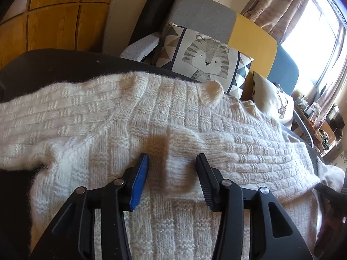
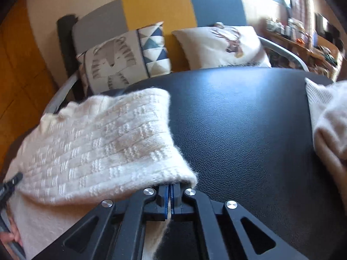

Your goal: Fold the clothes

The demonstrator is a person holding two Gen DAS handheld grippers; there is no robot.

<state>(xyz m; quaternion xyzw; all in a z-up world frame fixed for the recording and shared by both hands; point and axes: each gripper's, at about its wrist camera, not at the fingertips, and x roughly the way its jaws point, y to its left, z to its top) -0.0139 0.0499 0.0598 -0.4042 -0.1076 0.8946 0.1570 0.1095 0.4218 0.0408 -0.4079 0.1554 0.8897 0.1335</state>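
Hovering over the cream knitted sweater [image 1: 134, 117], the left gripper [image 1: 172, 162] stood part open, its 2 fingers apart on either side of a folded sleeve cuff [image 1: 184, 151] and its pads not pressing on it. The right gripper [image 2: 170, 191] was clamped tight on the near right edge of the sweater [image 2: 97, 143], with a thin strip of knit pinched between the blue pads. That edge lifted into a loose fold to the left of the jaws.

The sweater lay spread across a black leather surface [image 2: 238, 119], covering its left part. To the right of the fold the black surface was bare as far as another pale garment [image 2: 329, 125] at the right edge. Beyond the far edge stood a sofa [image 2: 156, 4] with a tiger cushion [image 1: 203, 56] and a white cushion [image 2: 221, 45] close behind the surface. A hand [image 2: 13, 237] showed at the near left corner.
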